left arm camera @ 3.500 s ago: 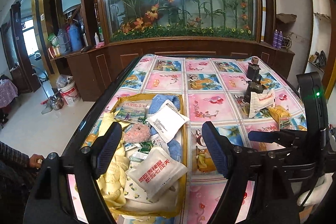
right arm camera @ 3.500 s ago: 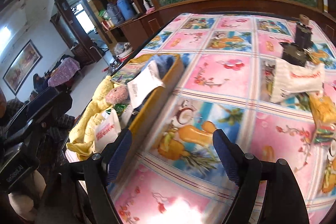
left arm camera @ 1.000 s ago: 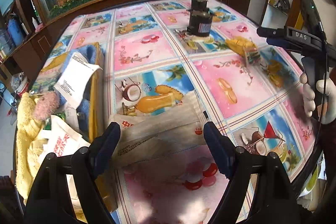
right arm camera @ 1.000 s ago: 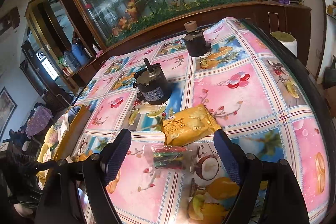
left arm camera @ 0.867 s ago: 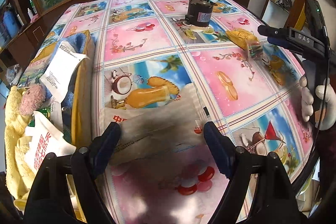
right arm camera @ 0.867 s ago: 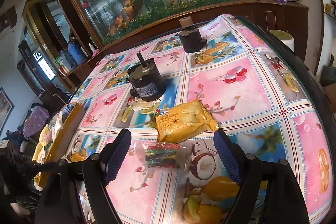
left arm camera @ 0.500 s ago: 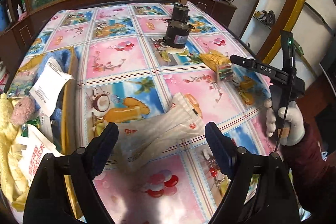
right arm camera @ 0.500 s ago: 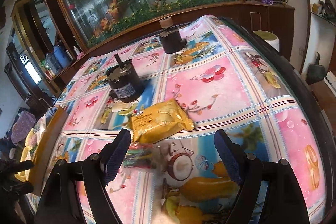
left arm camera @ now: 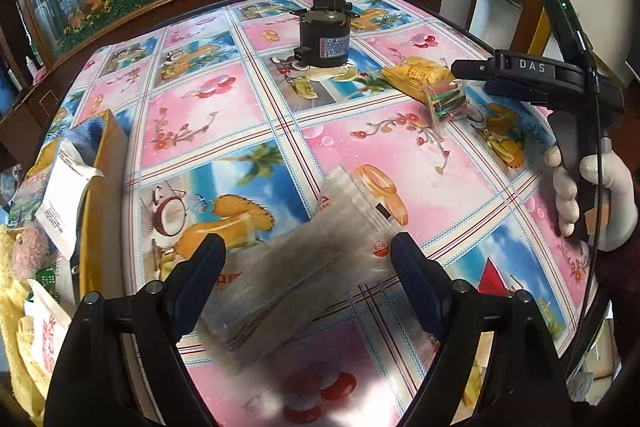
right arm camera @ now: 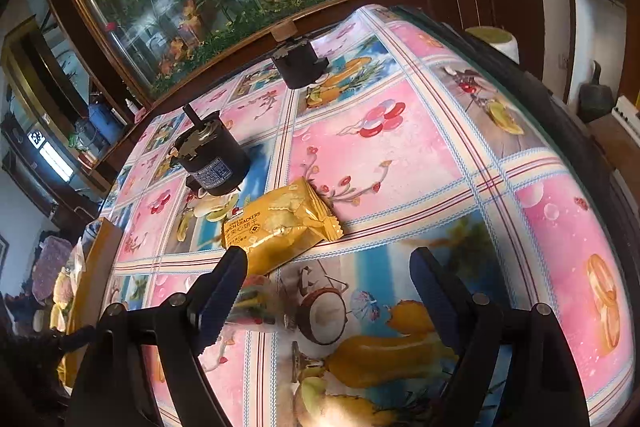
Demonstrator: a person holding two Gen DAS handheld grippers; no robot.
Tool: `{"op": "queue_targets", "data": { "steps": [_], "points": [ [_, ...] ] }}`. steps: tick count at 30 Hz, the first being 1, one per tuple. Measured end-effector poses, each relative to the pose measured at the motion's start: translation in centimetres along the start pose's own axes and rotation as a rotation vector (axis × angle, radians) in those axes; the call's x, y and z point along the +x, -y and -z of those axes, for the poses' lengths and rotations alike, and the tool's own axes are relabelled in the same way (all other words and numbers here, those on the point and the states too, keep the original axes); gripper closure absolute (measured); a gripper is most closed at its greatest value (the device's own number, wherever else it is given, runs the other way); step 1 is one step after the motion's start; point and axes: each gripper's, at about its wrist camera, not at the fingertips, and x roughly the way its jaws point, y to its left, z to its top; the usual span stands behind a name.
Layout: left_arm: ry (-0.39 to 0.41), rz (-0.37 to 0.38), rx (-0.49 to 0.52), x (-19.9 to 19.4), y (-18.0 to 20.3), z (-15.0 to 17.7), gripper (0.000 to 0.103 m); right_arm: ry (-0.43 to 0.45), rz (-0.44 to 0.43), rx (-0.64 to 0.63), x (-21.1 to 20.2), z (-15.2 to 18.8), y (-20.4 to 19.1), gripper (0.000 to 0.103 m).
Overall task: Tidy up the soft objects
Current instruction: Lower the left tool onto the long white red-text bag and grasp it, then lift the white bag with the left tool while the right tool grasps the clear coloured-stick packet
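— What have my tools got?

— Nothing. I see the left tool [left arm camera: 308,259] spread wide above a blurred white packet [left arm camera: 304,267] lying flat on the counter [left arm camera: 448,187], with neither finger touching it. Its long axis runs from near-left to far-right, one end toward the yellow box [left arm camera: 102,195], and a small red round mark sits near its right edge; I cannot read the red printing by the left finger.

— And the right one?

— My right tool [right arm camera: 328,279] is equally wide open and empty. "DAS" is printed on its body in the left view. Just inside its left finger lies a clear bag of coloured bits [right arm camera: 256,303], and touching that, farther out, a yellow cracker packet [right arm camera: 280,223] marked "SANDWICH CRACKERS", long axis left to right, slightly tilted.

— Beyond?

— A black motor [right arm camera: 212,163] with a blue label, unreadable. The box holds a white leaflet [left arm camera: 64,187], small print illegible, and a white bag [left arm camera: 42,339] with red characters.
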Motion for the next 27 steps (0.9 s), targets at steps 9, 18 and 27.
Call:
{"op": "queue_targets", "data": {
  "steps": [9,18,27],
  "points": [
    [0.024,0.012,-0.146,1.1,-1.5,0.5,0.018,-0.004,-0.032,0.015,0.0,0.4,-0.2,0.010],
    [0.064,0.064,-0.273,1.6,-3.4,1.6,0.000,-0.002,-0.019,-0.002,0.2,0.5,-0.6,0.008],
    [0.065,0.067,-0.269,1.7,-3.5,1.7,0.000,-0.007,-0.020,-0.012,0.4,0.5,-0.8,0.006]
  ]
}}
